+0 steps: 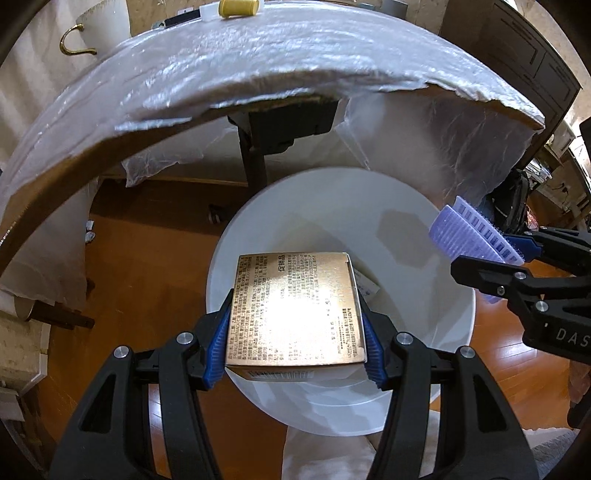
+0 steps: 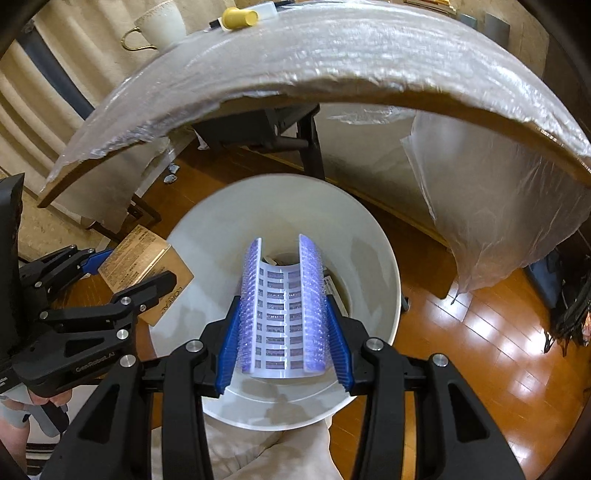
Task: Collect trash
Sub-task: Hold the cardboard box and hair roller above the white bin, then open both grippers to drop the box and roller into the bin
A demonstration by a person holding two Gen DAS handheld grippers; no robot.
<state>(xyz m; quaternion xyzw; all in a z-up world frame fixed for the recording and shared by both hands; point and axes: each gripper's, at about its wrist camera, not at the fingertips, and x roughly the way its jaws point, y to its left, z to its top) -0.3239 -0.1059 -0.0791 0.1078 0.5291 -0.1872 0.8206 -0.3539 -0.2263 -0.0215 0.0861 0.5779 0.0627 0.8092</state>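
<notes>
Both grippers were loaded over the white bin — left gripper pinching a gold carton, right gripper clamped on a purple hair roller. Neither was dropped yet; some scraps lay at the bin's bottom. On the tabletop's far edge, a yellow spool and a cup looked left over.

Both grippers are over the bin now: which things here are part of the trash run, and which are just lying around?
In the job: gold box in left gripper; purple hair roller in right gripper; white bin.
Lying about: cup, yellow spool, table.
</notes>
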